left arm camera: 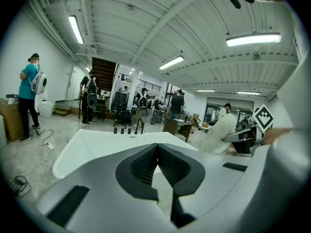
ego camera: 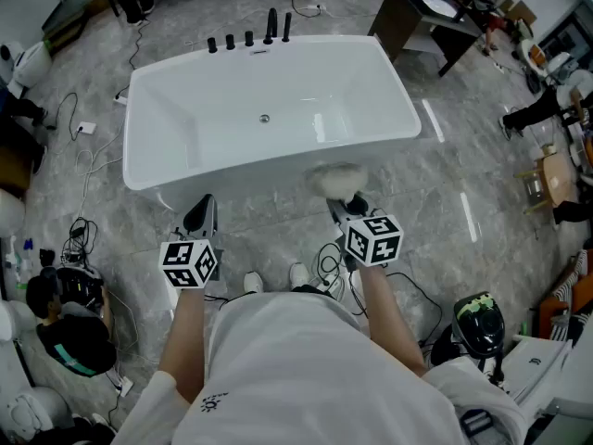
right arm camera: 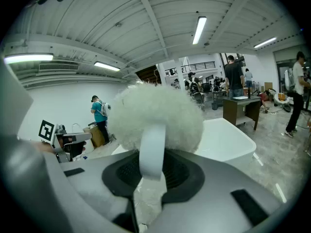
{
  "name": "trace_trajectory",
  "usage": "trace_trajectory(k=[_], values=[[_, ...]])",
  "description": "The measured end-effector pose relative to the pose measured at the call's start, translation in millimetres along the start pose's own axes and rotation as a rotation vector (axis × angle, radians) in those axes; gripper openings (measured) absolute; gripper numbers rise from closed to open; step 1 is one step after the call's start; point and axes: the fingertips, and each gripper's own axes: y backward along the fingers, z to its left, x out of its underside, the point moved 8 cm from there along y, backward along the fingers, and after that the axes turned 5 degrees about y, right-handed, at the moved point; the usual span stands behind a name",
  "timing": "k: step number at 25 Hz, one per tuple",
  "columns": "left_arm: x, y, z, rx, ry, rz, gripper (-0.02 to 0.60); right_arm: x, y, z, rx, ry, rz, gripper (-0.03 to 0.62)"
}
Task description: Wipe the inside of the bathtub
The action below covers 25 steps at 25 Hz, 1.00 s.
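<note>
1. Head view: We stand on the floor beside the white bathtub [ego camera: 232, 100]. Its long way runs left to right, and the black taps [ego camera: 250, 37] are on the far edge. The left hand-held gripper [ego camera: 202, 214] and the right hand-held gripper [ego camera: 347, 209] are both outside the tub, on our side. The fluffy brush [ego camera: 335, 180] is right at the near edge and not inside yet. We think no wiping has begun, so the whole inside is left to do.
2. Left gripper view: This hand-held gripper [left arm camera: 156, 152] has its jaws pressed together and holds nothing. The tub [left arm camera: 87, 144] lies ahead.
3. Right gripper view: This hand-held gripper [right arm camera: 151, 171] squeezes the brush's white handle [right arm camera: 152, 149]. The handle runs straight out along the jaws. The fluffy head [right arm camera: 165, 113] points away from us, toward the tub [right arm camera: 226, 140].
</note>
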Motion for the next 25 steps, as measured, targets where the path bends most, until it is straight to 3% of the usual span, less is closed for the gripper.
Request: trace_trajectory(k=[17, 25], values=[[-5.7, 5.2, 27.0, 0.020, -0.013, -0.005, 0.012, 0.0, -1.9, 16.2, 0.044, -0.009, -0.010, 0.098], [-4.0, 6.9, 43.1, 0.080, -0.017, 0.003, 0.012, 5.6, -1.6, 35.3, 0.088, -0.002, -0.025, 0.098]])
